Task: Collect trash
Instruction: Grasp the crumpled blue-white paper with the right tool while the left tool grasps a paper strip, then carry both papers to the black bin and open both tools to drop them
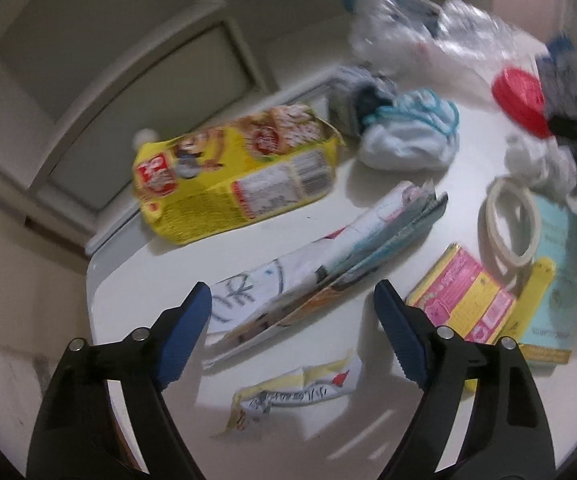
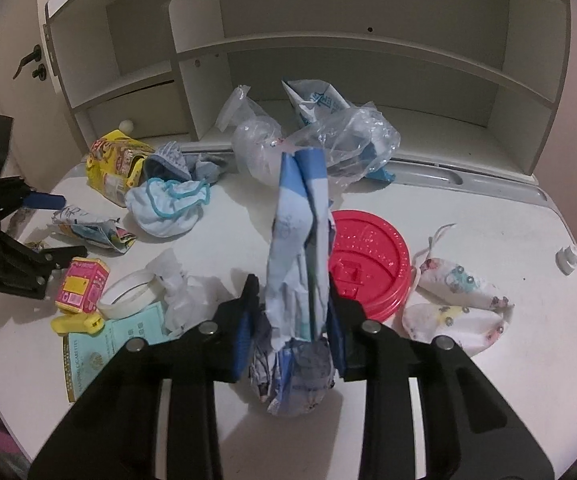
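White desk (image 2: 488, 232): right tongs (image 2: 292, 336) pinch upright blue wrapper (image 2: 298, 240).

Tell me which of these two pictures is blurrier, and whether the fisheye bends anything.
Left wrist view: motion blur, worst at the far clear plastic bags and red lid; print on the yellow snack bag is unreadable. Right wrist view: much sharper; the blue-and-white wrapper in the right gripper shows creases. Both: dark round edges; the shelf unit bows.
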`<state>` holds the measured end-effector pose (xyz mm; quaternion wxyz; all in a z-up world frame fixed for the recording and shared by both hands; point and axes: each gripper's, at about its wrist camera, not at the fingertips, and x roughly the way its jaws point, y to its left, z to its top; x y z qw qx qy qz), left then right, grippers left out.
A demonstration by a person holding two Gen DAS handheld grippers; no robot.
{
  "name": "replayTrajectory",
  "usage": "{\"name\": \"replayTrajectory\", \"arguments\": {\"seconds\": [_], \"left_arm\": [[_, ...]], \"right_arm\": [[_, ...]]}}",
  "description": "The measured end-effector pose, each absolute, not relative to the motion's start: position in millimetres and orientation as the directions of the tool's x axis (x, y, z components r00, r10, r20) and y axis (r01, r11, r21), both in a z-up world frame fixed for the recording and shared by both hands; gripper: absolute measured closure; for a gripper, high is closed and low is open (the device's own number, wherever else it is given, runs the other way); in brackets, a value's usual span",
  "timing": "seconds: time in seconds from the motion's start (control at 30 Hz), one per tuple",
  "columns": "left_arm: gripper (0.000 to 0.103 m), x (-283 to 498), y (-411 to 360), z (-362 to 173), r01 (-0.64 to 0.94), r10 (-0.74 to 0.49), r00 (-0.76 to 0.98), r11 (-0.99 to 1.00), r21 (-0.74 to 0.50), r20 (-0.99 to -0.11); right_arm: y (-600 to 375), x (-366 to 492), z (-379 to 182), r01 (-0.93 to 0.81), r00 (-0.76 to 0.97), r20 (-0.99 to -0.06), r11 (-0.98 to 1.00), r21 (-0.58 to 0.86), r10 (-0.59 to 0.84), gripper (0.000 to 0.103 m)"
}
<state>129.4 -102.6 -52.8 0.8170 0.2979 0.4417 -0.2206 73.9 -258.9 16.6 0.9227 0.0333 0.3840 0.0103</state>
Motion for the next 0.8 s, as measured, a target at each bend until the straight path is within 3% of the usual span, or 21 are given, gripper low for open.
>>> {"name": "replayTrajectory", "arguments": {"seconds": [0.03,0.1,0.17,0.23,0.27,0.47,0.63,0.8], "left_arm": [[0.023,130.0,-104.2,-54.1,0.632,-0.102,0.506,0.719,0.288,-0.856],[0.035,131.7,-107.2,-55.8,0.646,-0.120,0.492,0.715,0.269,-0.862],[0.064,133.7,-108.4,-56.9,0.659,-0.147,0.472,0.714,0.237,-0.869],[0.076,133.3,-110.5,-56.6,0.667,-0.177,0.463,0.715,0.210,-0.868],[0.093,132.4,-112.2,-56.2,0.666,-0.182,0.468,0.715,0.210,-0.865],[0.102,124.9,-102.3,-31.1,0.618,-0.267,0.499,0.777,0.122,-0.825],[0.103,117.7,-87.7,5.9,0.576,-0.341,0.546,0.816,0.048,-0.765],[0.103,100.7,-95.3,32.9,0.578,-0.403,0.553,0.816,-0.012,-0.729]], "right_arm": [[-259.8,71.8,16.3,0.006,0.706,-0.707,0.997,0.073,0.047,0.072],[-260.8,71.0,16.4,0.005,0.707,-0.705,0.997,0.077,0.051,0.072],[-262.2,70.0,16.5,0.004,0.710,-0.702,0.996,0.086,0.058,0.073],[-263.6,69.2,16.8,0.006,0.712,-0.699,0.995,0.097,0.064,0.074],[-264.0,68.7,17.3,0.008,0.714,-0.697,0.995,0.100,0.065,0.075],[-272.7,57.7,31.0,0.018,0.749,-0.659,0.992,0.124,0.069,0.075],[-283.5,48.2,52.0,-0.002,0.793,-0.598,0.983,0.182,0.112,0.075],[-294.8,51.6,49.1,-0.027,0.779,-0.601,0.967,0.255,0.180,0.075]]}}
